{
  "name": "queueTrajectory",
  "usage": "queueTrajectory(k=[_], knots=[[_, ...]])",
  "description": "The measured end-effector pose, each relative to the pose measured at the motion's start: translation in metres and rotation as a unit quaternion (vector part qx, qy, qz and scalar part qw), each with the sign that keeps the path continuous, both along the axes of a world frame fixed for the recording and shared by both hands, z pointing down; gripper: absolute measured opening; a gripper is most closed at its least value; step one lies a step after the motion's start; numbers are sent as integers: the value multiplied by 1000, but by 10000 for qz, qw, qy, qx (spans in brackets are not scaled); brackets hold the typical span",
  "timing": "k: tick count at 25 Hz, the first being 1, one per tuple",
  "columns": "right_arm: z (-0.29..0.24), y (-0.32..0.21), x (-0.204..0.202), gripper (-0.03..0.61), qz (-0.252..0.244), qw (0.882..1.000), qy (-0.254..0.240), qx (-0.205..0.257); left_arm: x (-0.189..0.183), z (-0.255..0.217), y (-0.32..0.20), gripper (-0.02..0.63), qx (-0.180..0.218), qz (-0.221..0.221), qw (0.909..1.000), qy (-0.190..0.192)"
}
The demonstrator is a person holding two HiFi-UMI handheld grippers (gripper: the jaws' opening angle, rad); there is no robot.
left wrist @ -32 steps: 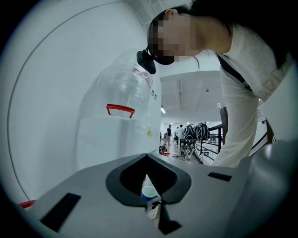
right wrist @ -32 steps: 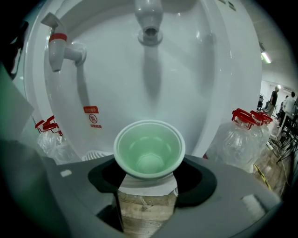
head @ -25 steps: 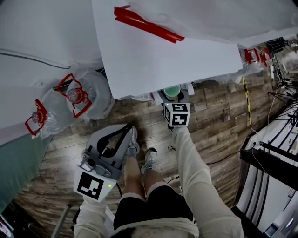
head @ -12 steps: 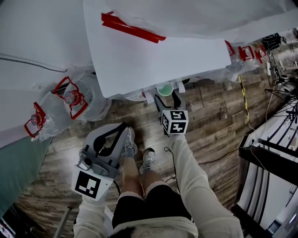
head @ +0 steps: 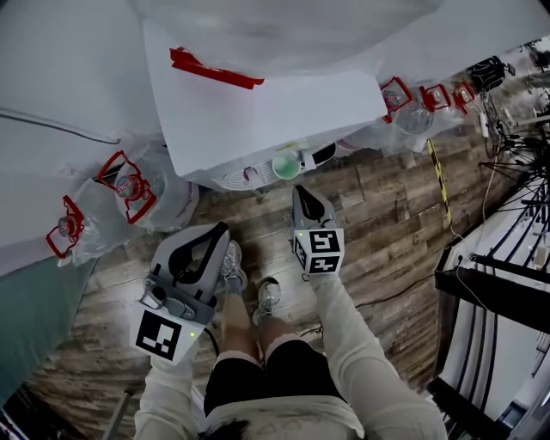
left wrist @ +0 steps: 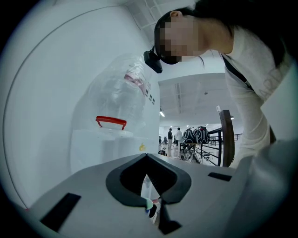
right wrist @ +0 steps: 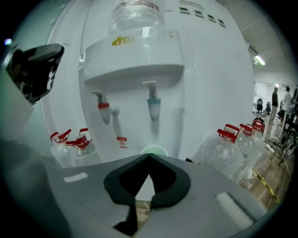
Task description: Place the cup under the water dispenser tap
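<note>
Cup (head: 286, 164), green-rimmed, stands on the ledge at the front of the white water dispenser (head: 258, 112). In the right gripper view only its rim (right wrist: 154, 150) shows above the tool's body, in line below the blue tap (right wrist: 153, 106). The red tap (right wrist: 103, 109) is to the left of that one. Nothing touches the cup.

The right tool (head: 302, 193) hangs just in front of the dispenser, apart from the cup and pointing at it on a downward slant. Its jaws are closing up, tips meeting (right wrist: 149, 155), and nothing is between them. Its marker cube (head: 318, 252) faces up toward the head camera.

The left tool (head: 219, 230) is held lower and off to the left, over the person's left shoe (head: 232, 266). Its jaws are together at the tips (left wrist: 146, 155) and hold nothing; through the gap below them a bit of shoe shows.

A clear bottle (right wrist: 137, 14) sits upside down on top of the dispenser. Plastic-wrapped water bottles with red handles lie on the wooden floor (head: 387, 215), some to the dispenser's left (head: 129, 180) and some to its right (head: 404, 96). The left gripper view faces one such wrapped bottle (left wrist: 116, 107) and the person leaning over.
</note>
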State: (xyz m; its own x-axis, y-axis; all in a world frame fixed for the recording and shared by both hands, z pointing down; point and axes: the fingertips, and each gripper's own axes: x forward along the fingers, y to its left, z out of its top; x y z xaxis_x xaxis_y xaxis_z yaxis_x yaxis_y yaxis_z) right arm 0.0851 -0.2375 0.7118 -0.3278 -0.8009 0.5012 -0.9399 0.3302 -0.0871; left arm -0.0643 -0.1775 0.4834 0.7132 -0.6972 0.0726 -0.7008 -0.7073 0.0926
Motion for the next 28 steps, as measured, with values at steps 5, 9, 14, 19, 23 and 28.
queueTrajectory(k=[5, 9, 14, 19, 23, 28], knots=[[-42, 13, -1, 9, -188, 9995, -7, 265, 7, -20, 5, 5, 15, -43, 10000, 77], [-81, 21, -2, 9, -233, 9985, -194, 462, 11, -37, 10, 5, 24, -63, 10000, 69], [-130, 32, -4, 9, -312, 9965, -277, 718, 13, -62, 16, 5, 33, -96, 9999, 23], [-173, 43, -3, 9, -282, 9949, -430, 865, 14, -89, 24, 5, 99, -140, 9998, 42], [-202, 55, -2, 9, -316, 9940, -483, 934, 14, -111, 29, 5, 173, -190, 9996, 68], [-236, 73, -2, 9, -484, 9925, -398, 1053, 15, -136, 42, 5, 257, -222, 9994, 95]])
